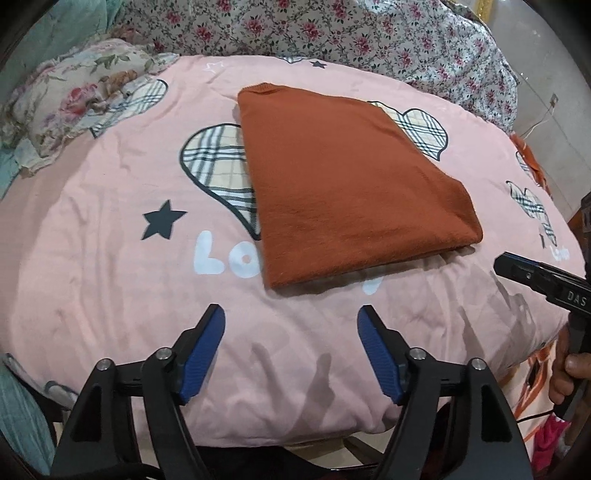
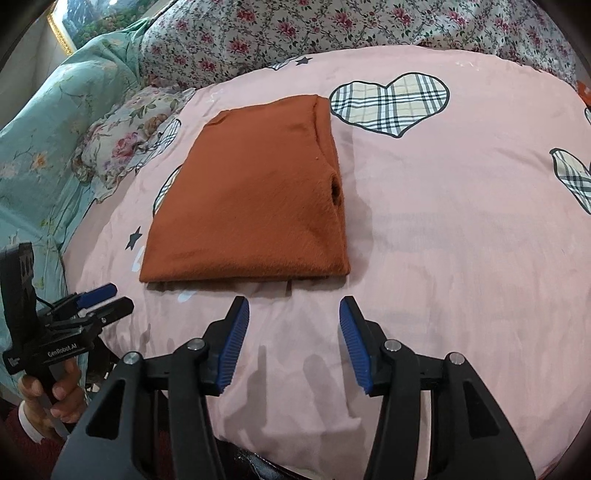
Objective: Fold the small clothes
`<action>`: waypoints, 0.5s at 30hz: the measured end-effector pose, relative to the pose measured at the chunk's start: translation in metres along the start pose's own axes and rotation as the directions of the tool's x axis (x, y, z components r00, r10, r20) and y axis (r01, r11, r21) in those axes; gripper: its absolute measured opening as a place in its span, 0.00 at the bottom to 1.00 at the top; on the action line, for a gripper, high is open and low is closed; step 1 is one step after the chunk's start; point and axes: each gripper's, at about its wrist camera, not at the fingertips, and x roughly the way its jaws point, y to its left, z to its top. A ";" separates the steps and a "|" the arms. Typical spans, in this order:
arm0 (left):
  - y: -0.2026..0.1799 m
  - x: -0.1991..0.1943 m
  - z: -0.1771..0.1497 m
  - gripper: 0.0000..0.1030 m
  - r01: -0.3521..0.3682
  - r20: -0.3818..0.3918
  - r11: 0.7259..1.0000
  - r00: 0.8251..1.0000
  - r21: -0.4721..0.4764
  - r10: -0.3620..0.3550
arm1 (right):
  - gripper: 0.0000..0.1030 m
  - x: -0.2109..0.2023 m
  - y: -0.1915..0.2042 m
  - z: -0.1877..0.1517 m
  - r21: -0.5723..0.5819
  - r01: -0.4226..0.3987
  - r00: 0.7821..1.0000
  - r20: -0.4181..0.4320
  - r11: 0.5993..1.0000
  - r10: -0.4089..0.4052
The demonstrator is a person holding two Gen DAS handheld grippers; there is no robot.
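A rust-orange garment (image 1: 347,184) lies folded into a flat rectangle on the pink bedspread (image 1: 110,280). In the right wrist view the same garment (image 2: 251,206) shows a rolled fold along its right side. My left gripper (image 1: 291,314) hovers just short of the garment's near edge, open, with nothing between its blue pads. My right gripper (image 2: 294,306) is likewise open and empty, just before the garment's near right corner. Each gripper shows in the other's view: the right gripper (image 1: 517,269) at the right edge, the left gripper (image 2: 107,299) at the lower left, held by a hand.
The pink bedspread carries plaid hearts, stars and white lettering. A floral pillow (image 1: 74,96) lies at the far left, a floral quilt (image 1: 332,29) along the back, a teal quilt (image 2: 55,140) at the left. The bed's near edge runs below the grippers.
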 end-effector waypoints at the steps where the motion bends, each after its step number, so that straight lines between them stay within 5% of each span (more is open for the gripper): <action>1: 0.000 -0.002 -0.001 0.74 -0.009 0.000 1.000 1.000 0.002 0.009 | 0.55 -0.001 0.001 -0.003 -0.001 -0.001 1.000 -0.002 1.000 0.001; 15: 0.005 -0.006 0.000 0.80 -0.103 -0.017 0.994 0.994 0.026 0.104 | 0.73 -0.009 0.005 -0.018 -0.023 0.018 1.000 -0.005 1.000 -0.018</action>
